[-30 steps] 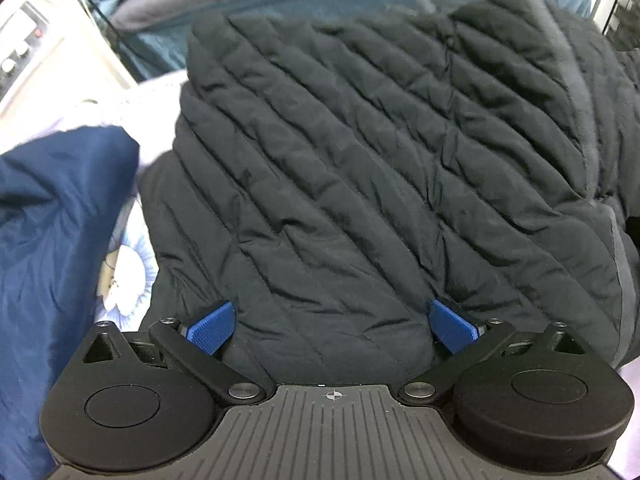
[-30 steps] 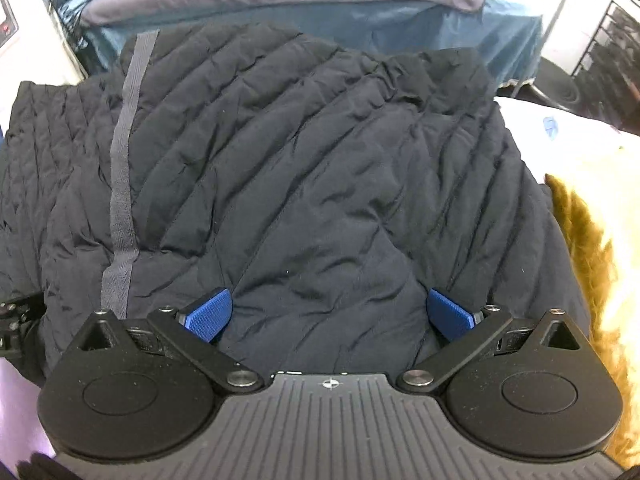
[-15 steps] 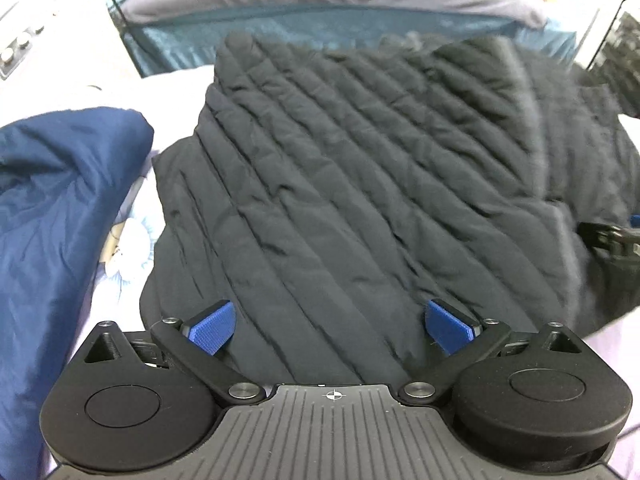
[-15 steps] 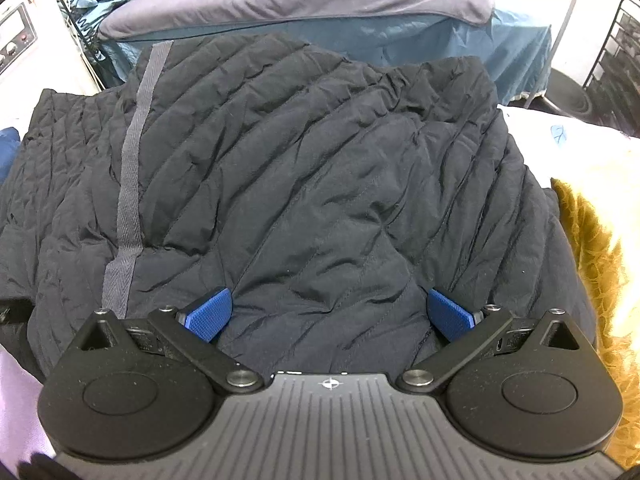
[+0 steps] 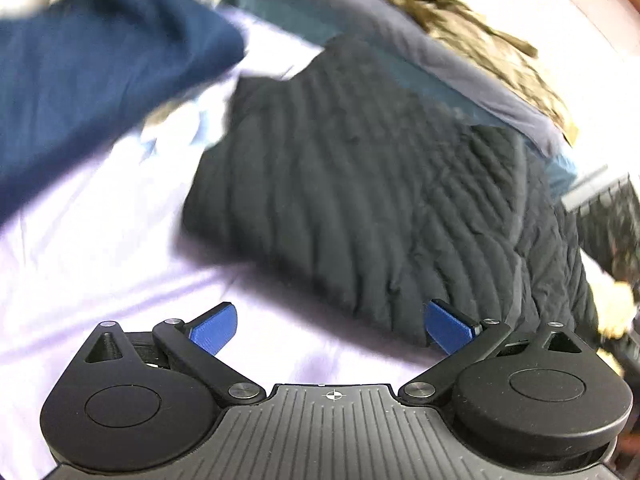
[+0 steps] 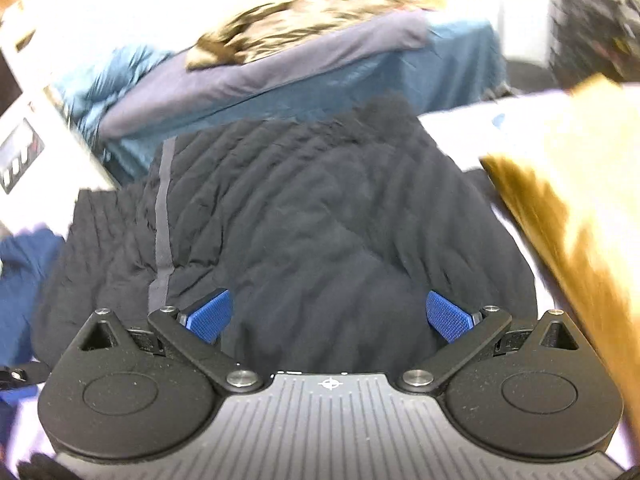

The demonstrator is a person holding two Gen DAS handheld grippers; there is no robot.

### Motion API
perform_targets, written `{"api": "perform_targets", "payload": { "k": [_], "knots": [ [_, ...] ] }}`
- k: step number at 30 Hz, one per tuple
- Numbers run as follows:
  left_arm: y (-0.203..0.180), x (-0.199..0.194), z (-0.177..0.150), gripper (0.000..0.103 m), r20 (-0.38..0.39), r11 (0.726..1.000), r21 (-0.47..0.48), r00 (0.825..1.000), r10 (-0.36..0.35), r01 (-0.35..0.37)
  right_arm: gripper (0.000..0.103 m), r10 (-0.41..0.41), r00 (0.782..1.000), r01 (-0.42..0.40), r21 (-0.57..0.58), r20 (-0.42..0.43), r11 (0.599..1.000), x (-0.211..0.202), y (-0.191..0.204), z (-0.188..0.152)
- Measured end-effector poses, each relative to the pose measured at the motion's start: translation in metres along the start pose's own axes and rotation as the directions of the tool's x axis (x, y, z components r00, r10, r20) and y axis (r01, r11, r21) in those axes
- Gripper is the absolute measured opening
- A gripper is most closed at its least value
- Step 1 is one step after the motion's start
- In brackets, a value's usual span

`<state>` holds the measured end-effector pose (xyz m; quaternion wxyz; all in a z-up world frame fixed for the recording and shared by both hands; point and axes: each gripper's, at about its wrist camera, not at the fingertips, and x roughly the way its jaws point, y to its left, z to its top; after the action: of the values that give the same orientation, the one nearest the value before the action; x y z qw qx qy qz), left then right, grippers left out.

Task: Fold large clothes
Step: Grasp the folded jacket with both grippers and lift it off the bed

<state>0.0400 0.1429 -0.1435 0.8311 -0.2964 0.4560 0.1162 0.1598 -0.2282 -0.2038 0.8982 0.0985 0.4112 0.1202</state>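
A black quilted puffer jacket (image 5: 380, 200) lies folded on a pale lilac bedsheet (image 5: 100, 264). In the left wrist view my left gripper (image 5: 330, 326) is open, back from the jacket's near hem, over bare sheet, holding nothing. The right wrist view shows the same jacket (image 6: 320, 220) with a grey strip (image 6: 162, 216) down its left part. My right gripper (image 6: 328, 314) is open above the jacket's near edge, with nothing between its blue pads. Both views are motion-blurred.
A dark blue garment (image 5: 92, 68) lies at the left of the jacket. A yellow-brown furry fabric (image 6: 568, 216) lies at its right. Behind stands a second bed (image 6: 320, 64) with teal and grey covers and a tan blanket. A black wire rack (image 6: 592, 20) stands far right.
Both grippers have pulled back and lifted away from the jacket, staying open. The left one has swung left, so bare sheet now lies under it. The jacket has stayed in place.
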Motion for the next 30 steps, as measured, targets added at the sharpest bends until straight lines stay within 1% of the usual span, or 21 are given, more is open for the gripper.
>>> {"api": "perform_targets", "payload": {
  "k": [3,5,6,8,10,13,16,17,21,23,26,28,30],
  "knots": [
    [0.018,0.009,-0.001,0.103,-0.048,0.995,-0.098,0.998,-0.028,0.023,0.103,0.010,0.999,-0.004,0.150,-0.038,0.989,-0.006,-0.020,-0.018],
    [0.027,0.013,-0.001,0.103,-0.054,0.986,-0.157,0.997,-0.062,0.053,0.102,0.031,0.997,-0.011,0.266,-0.072,0.964,-0.002,-0.030,-0.029],
    [0.030,0.014,-0.002,0.103,-0.052,0.982,-0.177,0.996,-0.075,0.065,0.101,0.054,0.995,-0.025,0.324,-0.084,0.946,-0.001,-0.035,-0.035],
    [0.033,0.019,0.000,0.103,-0.058,0.975,-0.203,0.993,-0.099,0.086,0.100,0.130,0.987,-0.080,0.429,-0.090,0.900,0.005,-0.042,-0.044],
    [0.037,0.022,0.000,0.103,-0.050,0.966,-0.230,0.990,-0.130,0.115,0.100,0.195,0.978,-0.127,0.521,-0.079,0.844,0.011,-0.046,-0.051],
    [0.038,0.029,0.005,0.103,-0.028,0.954,-0.258,0.986,-0.164,0.151,0.100,0.238,0.971,-0.167,0.607,-0.037,0.777,0.019,-0.051,-0.053],
    [0.039,0.038,0.006,0.103,-0.024,0.945,-0.280,0.983,-0.180,0.166,0.100,0.270,0.963,-0.202,0.658,-0.002,0.726,0.029,-0.053,-0.050],
    [0.038,0.042,0.006,0.103,-0.025,0.945,-0.284,0.984,-0.177,0.163,0.100,0.277,0.961,-0.206,0.668,0.000,0.715,0.032,-0.054,-0.049],
    [0.038,0.058,0.007,0.103,-0.015,0.937,-0.312,0.985,-0.173,0.159,0.100,0.263,0.965,-0.184,0.663,-0.019,0.725,0.044,-0.055,-0.048],
    [0.035,0.063,0.009,0.103,0.004,0.935,-0.313,0.985,-0.173,0.166,0.100,0.271,0.963,-0.191,0.686,-0.009,0.702,0.052,-0.059,-0.049],
    [0.030,0.064,0.015,0.103,0.047,0.943,-0.294,0.988,-0.148,0.155,0.101,0.282,0.959,-0.204,0.717,0.010,0.666,0.061,-0.063,-0.051],
    [0.027,0.066,0.022,0.103,0.087,0.943,-0.299,0.988,-0.128,0.149,0.101,0.283,0.959,-0.220,0.718,0.033,0.661,0.064,-0.065,-0.049],
    [0.029,0.073,0.029,0.103,0.091,0.933,-0.329,0.988,-0.125,0.148,0.100,0.277,0.959,-0.232,0.716,0.056,0.658,0.065,-0.065,-0.045]
  ]
}}
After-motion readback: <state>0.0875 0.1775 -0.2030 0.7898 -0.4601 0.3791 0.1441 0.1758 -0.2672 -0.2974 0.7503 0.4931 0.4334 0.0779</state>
